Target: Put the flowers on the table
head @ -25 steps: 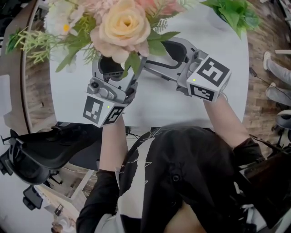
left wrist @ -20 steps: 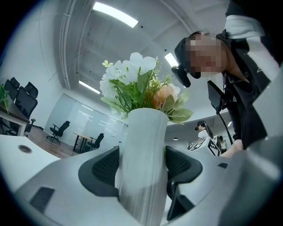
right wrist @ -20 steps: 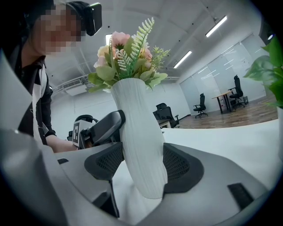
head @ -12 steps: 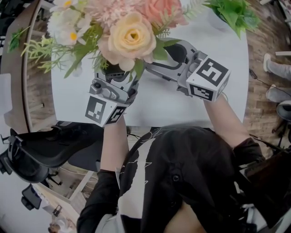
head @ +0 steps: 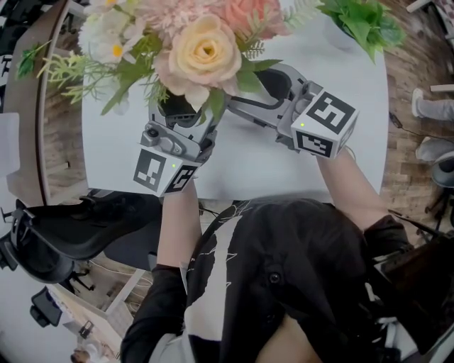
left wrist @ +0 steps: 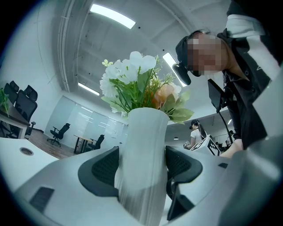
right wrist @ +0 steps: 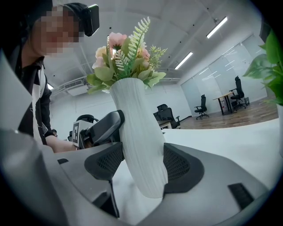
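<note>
Hiding the vase (clamped by left gripper and right gripper alike) from the head view, the flowers sit slightly further right than before.

Vase of flowers between right gripper jaws, apparently clamped

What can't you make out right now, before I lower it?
- Vase base: left gripper view, hidden below the jaws; table contact unclear.
- Vase body: head view, covered by the flowers.
- Green plant: head view, cut off by top edge.
</note>
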Demonstrator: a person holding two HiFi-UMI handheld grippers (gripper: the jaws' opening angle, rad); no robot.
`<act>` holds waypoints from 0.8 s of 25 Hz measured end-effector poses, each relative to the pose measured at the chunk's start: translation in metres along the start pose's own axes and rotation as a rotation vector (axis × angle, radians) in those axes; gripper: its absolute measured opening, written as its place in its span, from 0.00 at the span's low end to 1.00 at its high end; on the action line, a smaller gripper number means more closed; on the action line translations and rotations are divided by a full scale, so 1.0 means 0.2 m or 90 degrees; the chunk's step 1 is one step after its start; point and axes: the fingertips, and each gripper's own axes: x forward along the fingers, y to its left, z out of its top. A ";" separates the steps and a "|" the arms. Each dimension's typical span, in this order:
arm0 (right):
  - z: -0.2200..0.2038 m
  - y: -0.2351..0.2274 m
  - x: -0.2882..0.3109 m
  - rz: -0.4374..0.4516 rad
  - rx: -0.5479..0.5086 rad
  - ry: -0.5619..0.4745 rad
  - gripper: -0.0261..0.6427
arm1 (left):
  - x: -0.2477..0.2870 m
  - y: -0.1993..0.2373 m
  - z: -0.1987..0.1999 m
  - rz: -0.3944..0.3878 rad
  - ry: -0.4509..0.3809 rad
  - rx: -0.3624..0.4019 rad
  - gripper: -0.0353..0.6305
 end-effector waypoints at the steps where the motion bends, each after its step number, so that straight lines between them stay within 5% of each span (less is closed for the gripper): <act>1: 0.00 0.00 0.00 0.000 -0.001 -0.001 0.48 | 0.00 0.00 0.00 0.001 0.001 0.001 0.54; 14: -0.01 -0.01 0.00 -0.020 -0.009 0.013 0.48 | -0.08 -0.02 0.01 0.026 0.023 0.016 0.53; 20: -0.04 -0.03 0.00 -0.031 0.002 0.040 0.48 | -0.16 -0.05 0.07 0.062 0.045 0.016 0.32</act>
